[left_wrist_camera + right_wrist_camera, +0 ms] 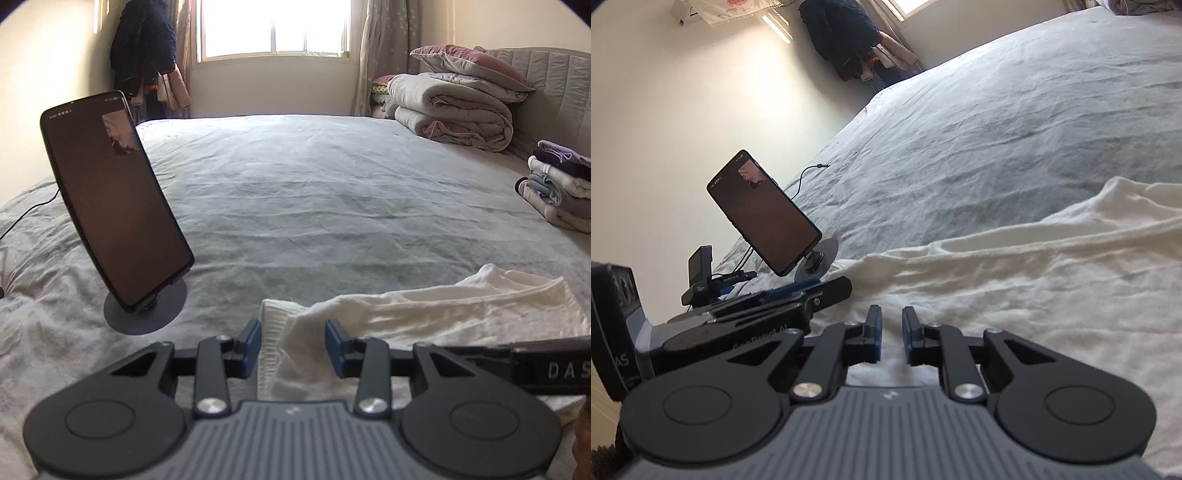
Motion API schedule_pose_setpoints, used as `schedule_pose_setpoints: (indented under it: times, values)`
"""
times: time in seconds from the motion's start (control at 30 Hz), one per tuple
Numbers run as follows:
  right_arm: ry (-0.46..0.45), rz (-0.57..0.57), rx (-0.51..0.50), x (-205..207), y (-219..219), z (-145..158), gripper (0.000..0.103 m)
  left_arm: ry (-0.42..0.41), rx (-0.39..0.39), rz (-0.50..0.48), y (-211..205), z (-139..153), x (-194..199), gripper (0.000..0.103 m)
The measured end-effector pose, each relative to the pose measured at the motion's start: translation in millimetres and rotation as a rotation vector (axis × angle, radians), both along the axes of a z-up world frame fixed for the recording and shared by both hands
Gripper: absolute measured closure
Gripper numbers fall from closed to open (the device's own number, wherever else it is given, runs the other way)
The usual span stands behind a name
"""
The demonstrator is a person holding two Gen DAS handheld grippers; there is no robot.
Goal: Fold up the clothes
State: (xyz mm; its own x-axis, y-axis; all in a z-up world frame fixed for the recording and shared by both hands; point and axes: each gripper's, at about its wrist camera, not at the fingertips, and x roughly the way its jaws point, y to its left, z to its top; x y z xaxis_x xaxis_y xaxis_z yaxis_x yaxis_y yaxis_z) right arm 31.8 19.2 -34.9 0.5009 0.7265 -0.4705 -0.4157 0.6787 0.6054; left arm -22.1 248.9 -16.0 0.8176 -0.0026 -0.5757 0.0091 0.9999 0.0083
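A white knit garment [424, 317] lies on the grey bed sheet [314, 192] at the near edge. My left gripper [293, 332] is open, its blue fingers on either side of the garment's ribbed left end. In the right wrist view the garment [1052, 280] spreads across the lower right. My right gripper [890, 325] is open with a narrow gap, low over the cloth and holding nothing. The left gripper [798, 291] shows at the left of that view, at the garment's edge.
A phone on a round stand [114, 206] stands on the bed at the left, with a cable behind it; it also shows in the right wrist view [764, 218]. A stack of folded clothes [561, 184] sits at the right edge. Rolled duvets and pillows [458, 99] lie by the headboard.
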Motion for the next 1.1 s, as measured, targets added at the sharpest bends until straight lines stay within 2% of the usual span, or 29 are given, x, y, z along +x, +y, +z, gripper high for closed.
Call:
schedule_pose_setpoints:
  times: [0.13,0.23,0.47,0.6,0.67,0.9,1.0,1.1]
  values:
    - [0.036,0.021,0.031,10,1,1,0.084,-0.017,-0.006,-0.017,-1,3,-6,0.072]
    - [0.064,0.037,0.053,17,2,2,0.067,-0.019,-0.005,-0.040,-3,2,-8,0.077]
    - [0.128,0.072,0.107,35,4,3,0.067,-0.026,0.006,-0.081,-6,-4,-13,0.089]
    - [0.177,0.064,0.137,42,4,1,0.067,-0.056,0.007,-0.109,-7,0,-18,0.089]
    - [0.202,0.060,0.152,46,4,-1,0.067,-0.068,0.002,-0.090,-4,2,-18,0.088]
    - [0.289,0.045,0.204,59,5,-5,0.067,-0.029,-0.069,-0.033,9,-3,-4,0.088]
    - [0.327,0.039,0.227,65,6,-8,0.080,-0.027,-0.098,-0.033,11,-4,-1,0.088]
    - [0.364,0.031,0.230,67,9,-15,0.082,-0.039,-0.124,-0.053,13,-4,-3,0.088]
